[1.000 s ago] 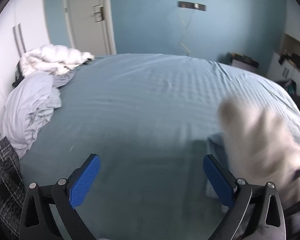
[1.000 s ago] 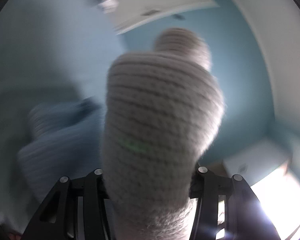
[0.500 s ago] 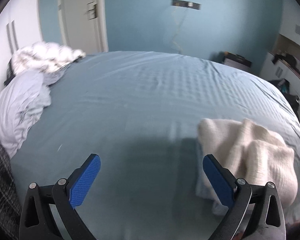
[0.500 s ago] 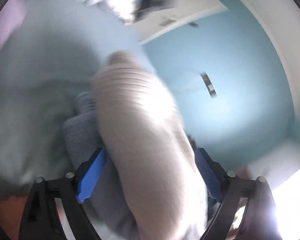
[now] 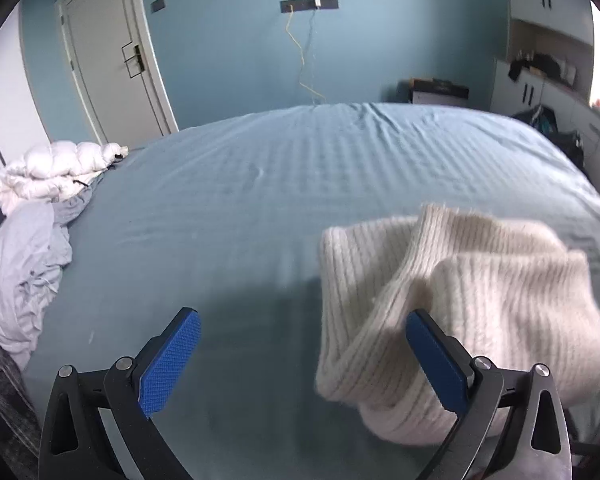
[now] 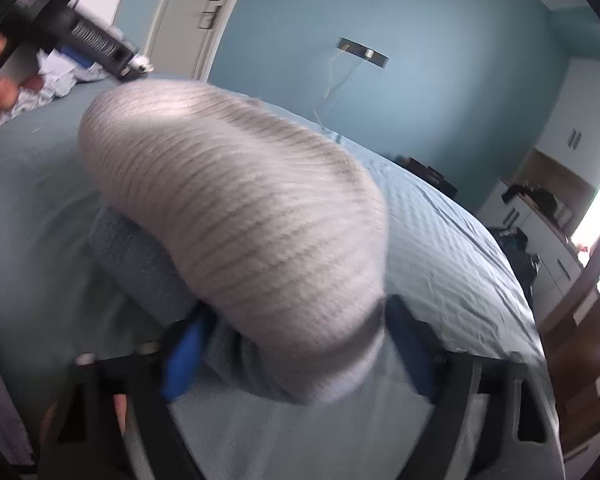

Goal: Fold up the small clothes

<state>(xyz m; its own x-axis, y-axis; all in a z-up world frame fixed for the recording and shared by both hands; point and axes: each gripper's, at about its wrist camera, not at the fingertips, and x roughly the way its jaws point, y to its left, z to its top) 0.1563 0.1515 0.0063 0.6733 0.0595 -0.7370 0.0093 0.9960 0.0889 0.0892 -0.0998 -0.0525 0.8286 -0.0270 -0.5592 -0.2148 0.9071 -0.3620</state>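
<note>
Through my left camera, my left gripper (image 5: 300, 356) is hovering over the bed (image 5: 260, 184) with its fingers wide apart and nothing between them; the cream knit garment (image 5: 479, 292) is lying bunched just to its right. Through my right camera, my right gripper (image 6: 296, 344) has just been closing, and its fingers are straddling that knit, which is resting on a blue-grey garment (image 6: 140, 264). I cannot tell whether the pads are pressing. I am risking grabbing both layers together, dragging the lower piece askew.

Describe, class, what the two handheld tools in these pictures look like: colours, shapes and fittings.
The left tool has black angular finger arms with triangular cut-outs, silver screw heads and blue textured pads. The right tool looks alike, black with blue pads, but is blurred. No sleeve shows.
</note>
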